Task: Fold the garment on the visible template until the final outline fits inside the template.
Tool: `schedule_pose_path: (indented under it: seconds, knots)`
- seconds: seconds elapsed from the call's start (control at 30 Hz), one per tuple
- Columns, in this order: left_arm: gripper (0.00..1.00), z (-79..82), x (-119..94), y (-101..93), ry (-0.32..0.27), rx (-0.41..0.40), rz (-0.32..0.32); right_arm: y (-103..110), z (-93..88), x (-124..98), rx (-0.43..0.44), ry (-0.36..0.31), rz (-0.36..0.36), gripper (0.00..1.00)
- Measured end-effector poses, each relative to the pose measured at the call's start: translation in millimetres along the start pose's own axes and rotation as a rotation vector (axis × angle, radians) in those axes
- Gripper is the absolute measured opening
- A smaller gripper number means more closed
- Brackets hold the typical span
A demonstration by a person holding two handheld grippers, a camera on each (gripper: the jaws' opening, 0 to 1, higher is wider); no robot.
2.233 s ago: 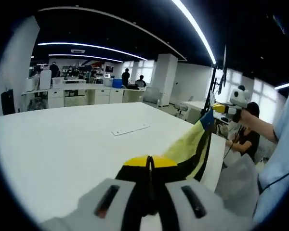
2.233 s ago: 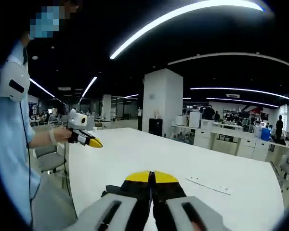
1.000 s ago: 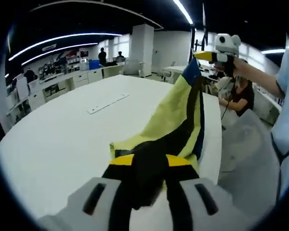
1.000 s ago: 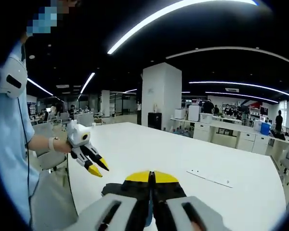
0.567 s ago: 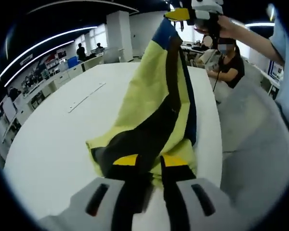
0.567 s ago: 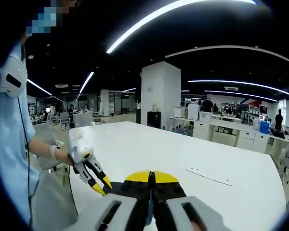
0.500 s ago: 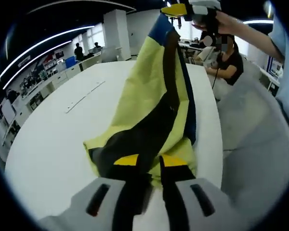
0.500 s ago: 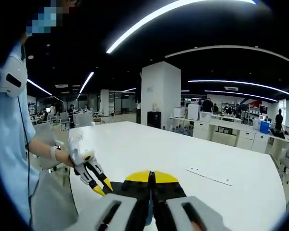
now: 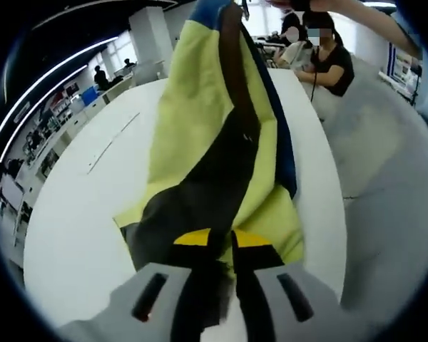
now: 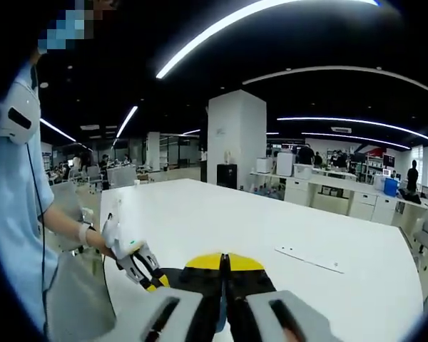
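left gripper view: the left gripper, jaws pinched on the yellow, black and blue fabric garment, holds it stretched up above the white table near its edge. right gripper view: the right gripper, jaws together, clamps dark cloth.

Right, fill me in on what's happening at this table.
A person is handling a yellow, black and blue garment with two handheld grippers. The left gripper is shut on one end of it, low near the white table. The right gripper holds the other end raised high, so the cloth hangs stretched between them. It is not laid flat or folded yet.
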State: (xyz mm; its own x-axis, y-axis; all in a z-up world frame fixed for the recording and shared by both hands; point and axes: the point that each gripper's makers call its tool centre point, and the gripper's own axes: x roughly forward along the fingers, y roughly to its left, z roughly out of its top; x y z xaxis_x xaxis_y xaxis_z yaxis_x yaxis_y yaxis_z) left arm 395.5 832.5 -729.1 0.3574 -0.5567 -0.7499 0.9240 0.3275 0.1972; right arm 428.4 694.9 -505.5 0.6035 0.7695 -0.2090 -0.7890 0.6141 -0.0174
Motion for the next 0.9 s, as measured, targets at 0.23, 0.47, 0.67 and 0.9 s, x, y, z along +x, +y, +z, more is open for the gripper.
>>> schedule_pose_path:
  seconds: [0.23, 0.47, 0.67, 0.9]
  knots:
    - [0.04, 1.8, 3, -3.5, -0.007, -0.016, -0.005, 1, -3.0, -1, -0.006, 0.013, -0.003, 0.00]
    - [0.00, -2.5, 0, 1.4, -0.007, -0.049, 0.001, 0, -4.3, -3, 0.003, 0.010, -0.008, 0.00]
    - [0.00, -2.3, -4, 5.0, -0.022, -0.083, 0.008, 0, -7.5, -6, 0.006, 0.015, -0.012, 0.00]
    - [0.00, 10.2, -19, 13.1, -0.115, -0.207, 0.009, -4, -12.5, -9, 0.015, 0.023, -0.026, 0.00]
